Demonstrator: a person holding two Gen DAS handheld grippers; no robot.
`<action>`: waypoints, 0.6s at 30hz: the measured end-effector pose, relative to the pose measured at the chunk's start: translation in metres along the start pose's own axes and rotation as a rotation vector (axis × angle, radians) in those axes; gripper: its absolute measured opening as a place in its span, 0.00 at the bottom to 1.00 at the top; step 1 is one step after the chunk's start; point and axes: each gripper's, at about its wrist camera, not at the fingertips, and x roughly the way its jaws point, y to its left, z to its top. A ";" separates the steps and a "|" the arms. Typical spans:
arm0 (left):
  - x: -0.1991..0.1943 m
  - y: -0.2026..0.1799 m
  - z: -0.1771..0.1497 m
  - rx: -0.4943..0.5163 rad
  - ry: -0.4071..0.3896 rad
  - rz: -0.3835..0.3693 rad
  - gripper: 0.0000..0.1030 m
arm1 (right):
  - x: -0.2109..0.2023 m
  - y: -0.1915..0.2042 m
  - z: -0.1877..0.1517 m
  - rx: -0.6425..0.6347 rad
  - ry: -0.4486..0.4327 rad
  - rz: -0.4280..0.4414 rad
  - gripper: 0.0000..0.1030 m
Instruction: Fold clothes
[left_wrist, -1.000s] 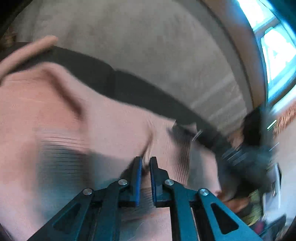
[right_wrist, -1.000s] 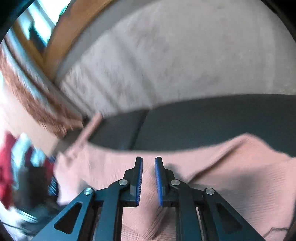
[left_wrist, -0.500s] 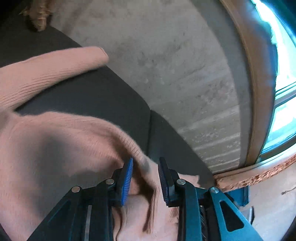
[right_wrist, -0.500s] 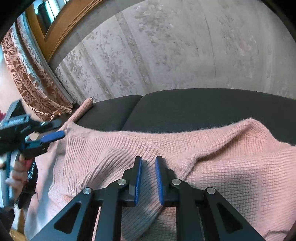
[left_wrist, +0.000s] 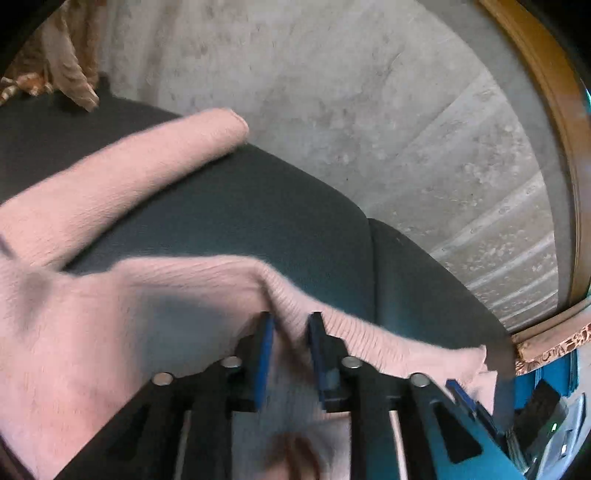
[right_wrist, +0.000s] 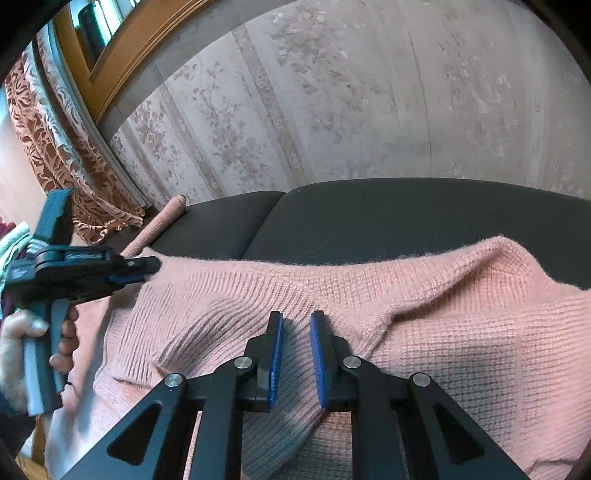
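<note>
A pink knit sweater (right_wrist: 424, 314) lies spread over a dark grey sofa seat (right_wrist: 406, 221). One sleeve (left_wrist: 147, 155) stretches out toward the wall. My left gripper (left_wrist: 290, 328) sits at the sweater's upper edge. A raised fold of the sweater (left_wrist: 288, 306) stands between its blue pads, and the jaws are closing without visibly pinching it. My right gripper (right_wrist: 295, 328) is shut on a bunched ridge of the sweater, with wrinkles radiating from the grip. In the right wrist view the left gripper (right_wrist: 147, 267) shows at the far left, held by a person's hand (right_wrist: 22, 332).
A patterned wall (right_wrist: 332, 92) rises right behind the sofa. A brown lace curtain (right_wrist: 55, 147) and a wooden window frame (right_wrist: 122, 48) stand at the left. The seam between two cushions (left_wrist: 369, 258) runs beside my left gripper.
My left gripper slid sideways along the sweater's edge and its jaws went from nearly shut to wider apart. The right gripper stayed shut in the knit and barely moved.
</note>
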 end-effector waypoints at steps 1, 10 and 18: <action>-0.009 0.001 -0.001 0.016 -0.025 0.028 0.21 | 0.000 -0.001 0.000 0.003 -0.001 0.003 0.15; -0.061 0.060 0.087 -0.028 -0.117 0.430 0.32 | -0.002 -0.006 -0.001 0.033 -0.007 0.037 0.15; -0.008 0.063 0.122 -0.006 0.001 0.453 0.44 | -0.002 -0.013 -0.003 0.077 -0.016 0.082 0.15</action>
